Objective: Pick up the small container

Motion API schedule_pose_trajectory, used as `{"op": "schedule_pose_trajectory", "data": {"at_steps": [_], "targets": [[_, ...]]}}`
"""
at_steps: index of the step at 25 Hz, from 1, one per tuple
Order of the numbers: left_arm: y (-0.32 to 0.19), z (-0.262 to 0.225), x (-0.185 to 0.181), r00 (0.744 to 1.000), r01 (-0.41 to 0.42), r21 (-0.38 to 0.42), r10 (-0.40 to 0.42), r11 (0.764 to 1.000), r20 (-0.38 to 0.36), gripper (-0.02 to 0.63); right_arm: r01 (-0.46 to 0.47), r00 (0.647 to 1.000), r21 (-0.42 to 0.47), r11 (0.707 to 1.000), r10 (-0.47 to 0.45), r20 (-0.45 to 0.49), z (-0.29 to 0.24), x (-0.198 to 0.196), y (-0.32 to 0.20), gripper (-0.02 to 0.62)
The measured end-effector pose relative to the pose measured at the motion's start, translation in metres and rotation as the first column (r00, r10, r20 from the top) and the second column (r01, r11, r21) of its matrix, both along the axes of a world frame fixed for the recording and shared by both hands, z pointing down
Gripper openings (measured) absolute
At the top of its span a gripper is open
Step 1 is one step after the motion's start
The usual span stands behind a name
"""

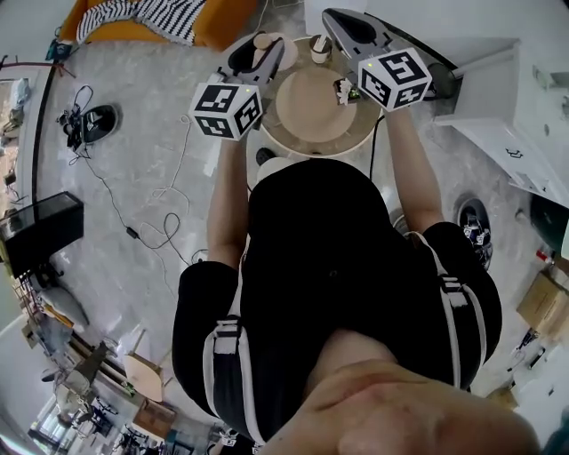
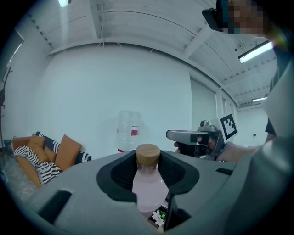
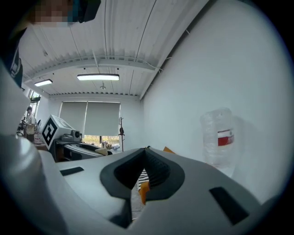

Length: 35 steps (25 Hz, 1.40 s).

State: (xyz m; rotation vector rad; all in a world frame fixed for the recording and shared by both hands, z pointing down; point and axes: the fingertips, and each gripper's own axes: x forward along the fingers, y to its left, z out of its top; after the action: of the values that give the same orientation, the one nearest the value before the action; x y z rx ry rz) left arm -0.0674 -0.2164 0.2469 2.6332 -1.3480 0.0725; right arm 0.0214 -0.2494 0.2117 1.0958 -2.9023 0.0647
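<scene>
The small container is a pale pink bottle with a wooden cap. It stands upright between the jaws of my left gripper, which is shut on its body. In the head view my left gripper holds it in the air above the far left rim of the round beige table. My right gripper hovers over the table's far right side, and the left gripper view shows it level with the bottle. In its own view, my right gripper has its jaws together with nothing between them.
A small cup and a small dark item sit on the round table. A large clear water bottle stands by the white wall. An orange sofa with striped cushions lies at the far left, and white furniture stands at the right. Cables trail over the floor.
</scene>
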Motion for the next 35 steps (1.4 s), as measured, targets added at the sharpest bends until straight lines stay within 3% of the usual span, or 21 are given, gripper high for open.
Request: {"op": "schedule_pose_trajectory", "data": {"at_steps": [17, 35], "targets": [[-0.006, -0.042, -0.022, 0.999, 0.044, 0.038, -0.044, 0.998, -0.002, 0.141, -0.003, 1.0, 0.038, 0.999, 0.003, 0.005, -0.026, 0.002, 0.01, 0.002], [-0.008, -0.032, -0.016, 0.999, 0.051, 0.026, -0.051, 0.998, -0.002, 0.142, -0.011, 1.0, 0.023, 1.0, 0.011, -0.002, -0.016, 0.014, 0.014, 0.002]]}}
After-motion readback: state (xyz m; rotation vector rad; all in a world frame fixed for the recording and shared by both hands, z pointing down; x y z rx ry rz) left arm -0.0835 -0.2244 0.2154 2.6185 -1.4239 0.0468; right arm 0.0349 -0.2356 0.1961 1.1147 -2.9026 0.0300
